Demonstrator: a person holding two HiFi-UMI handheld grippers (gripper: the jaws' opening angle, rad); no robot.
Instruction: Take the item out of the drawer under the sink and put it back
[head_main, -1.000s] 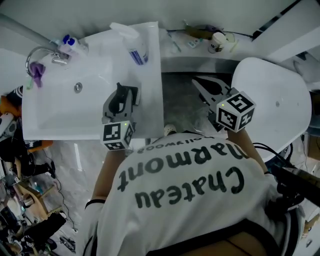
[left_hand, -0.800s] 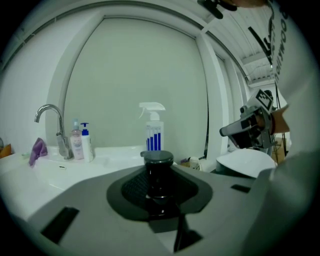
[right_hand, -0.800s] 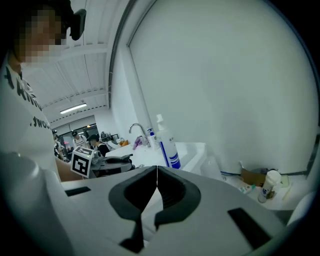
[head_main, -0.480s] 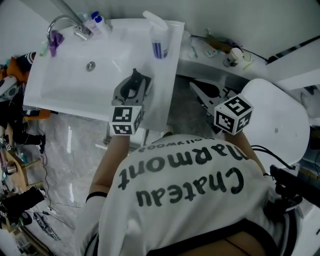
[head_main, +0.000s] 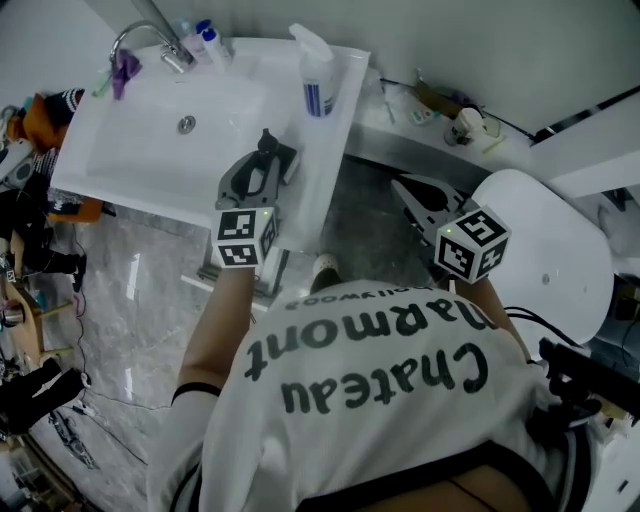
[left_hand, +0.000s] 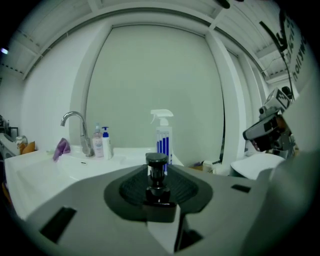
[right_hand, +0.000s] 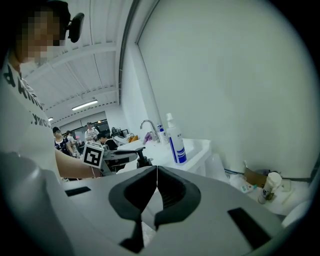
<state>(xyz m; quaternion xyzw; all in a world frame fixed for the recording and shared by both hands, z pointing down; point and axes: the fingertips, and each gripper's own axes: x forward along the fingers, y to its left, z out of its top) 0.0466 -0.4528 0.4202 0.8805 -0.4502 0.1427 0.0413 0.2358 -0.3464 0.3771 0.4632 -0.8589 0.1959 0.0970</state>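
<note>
Item (left_hand: 157, 172), small, dark, capped: we log it pinched upright in the left tool (head_main: 266, 155), over the sink (head_main: 140, 140) at upper centre; right tool (right_hand: 156, 175) pressed together.

Plain pale wall (right_hand: 225, 75), grey marbled floor (head_main: 150, 300), white ribbed ceiling (right_hand: 85, 75), lit strip light (right_hand: 84, 105)

We wear a white short-sleeved T-shirt (head_main: 370, 400) with large dark lettering across it. Our left gripper (head_main: 268, 160) and right gripper (head_main: 405, 188) have grey bodies and black ribbed pads lining the jaws. The left cube (head_main: 243, 240) and the right cube (head_main: 472, 243) are white with black square markers, each showing a small green light
</note>
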